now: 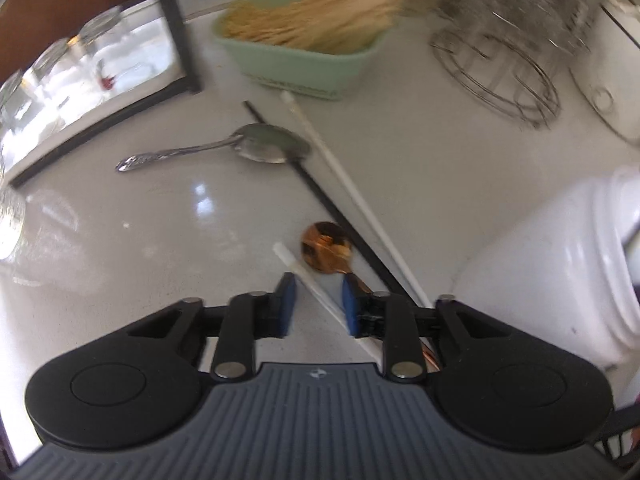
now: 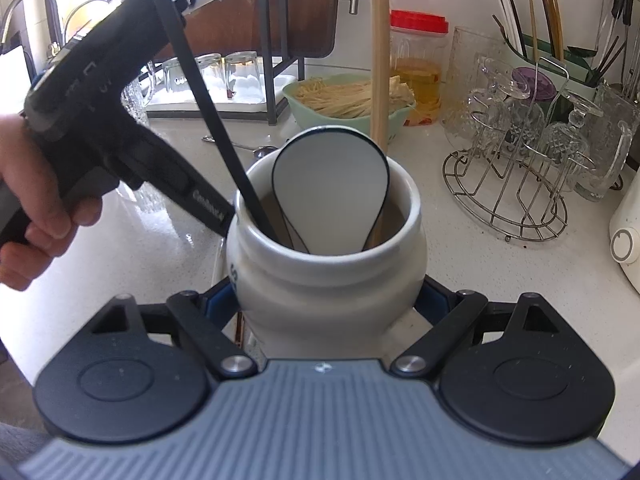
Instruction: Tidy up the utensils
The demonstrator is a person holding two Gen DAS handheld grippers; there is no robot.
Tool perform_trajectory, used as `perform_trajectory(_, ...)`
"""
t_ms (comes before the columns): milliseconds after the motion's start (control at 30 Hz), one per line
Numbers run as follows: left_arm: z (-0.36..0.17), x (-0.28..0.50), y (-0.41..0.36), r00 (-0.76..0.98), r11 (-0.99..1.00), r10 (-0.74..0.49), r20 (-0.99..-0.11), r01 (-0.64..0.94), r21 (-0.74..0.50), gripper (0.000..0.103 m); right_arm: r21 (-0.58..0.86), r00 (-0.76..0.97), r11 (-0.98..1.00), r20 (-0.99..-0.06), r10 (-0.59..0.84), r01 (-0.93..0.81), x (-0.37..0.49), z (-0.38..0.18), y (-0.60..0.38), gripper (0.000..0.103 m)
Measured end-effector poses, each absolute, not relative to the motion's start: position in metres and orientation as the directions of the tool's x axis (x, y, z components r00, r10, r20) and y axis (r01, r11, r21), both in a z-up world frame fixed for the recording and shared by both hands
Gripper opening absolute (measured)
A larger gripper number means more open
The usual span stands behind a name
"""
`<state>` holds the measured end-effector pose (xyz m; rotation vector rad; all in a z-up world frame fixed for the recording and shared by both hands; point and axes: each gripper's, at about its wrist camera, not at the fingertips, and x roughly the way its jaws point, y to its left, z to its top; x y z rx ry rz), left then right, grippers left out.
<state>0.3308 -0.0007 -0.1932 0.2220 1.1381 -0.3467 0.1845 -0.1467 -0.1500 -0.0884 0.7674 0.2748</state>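
Observation:
My left gripper (image 1: 317, 302) points down at the white counter with its blue pads apart. A white chopstick (image 1: 312, 286) lies slanted between them, and the pads are not pressing it. A copper spoon (image 1: 326, 246) lies just ahead, its handle running under the right finger. Further on lie a black chopstick (image 1: 320, 196), a second white chopstick (image 1: 352, 196) and a silver spoon (image 1: 262, 144). My right gripper (image 2: 326, 308) is shut on a white jar (image 2: 320, 276). Standing in the jar are a white ladle (image 2: 332, 192), a black chopstick (image 2: 208, 112) and a wooden stick (image 2: 379, 52).
A green bowl (image 1: 304, 60) of pale sticks sits behind the utensils, a wire glass rack (image 2: 508, 184) to its right and a tray of upturned glasses (image 1: 80, 80) to the left. The jar (image 1: 560, 272) stands close on the left gripper's right. A hand (image 2: 36, 208) holds the left tool.

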Motion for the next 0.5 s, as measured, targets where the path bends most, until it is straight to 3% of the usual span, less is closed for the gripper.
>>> perform_trajectory(267,-0.191,0.330,0.005,0.351,0.945,-0.147,-0.925,0.325,-0.027,0.007,0.022,0.681,0.954,-0.695,0.229,-0.298,0.185,-0.149,-0.149,0.091)
perform_trajectory(500,-0.186,0.315,0.021,0.358,0.957,-0.153,-0.921,0.285,-0.048,0.007,0.022,0.680,0.952,-0.695,0.235,-0.305,0.185,-0.149,-0.149,0.091)
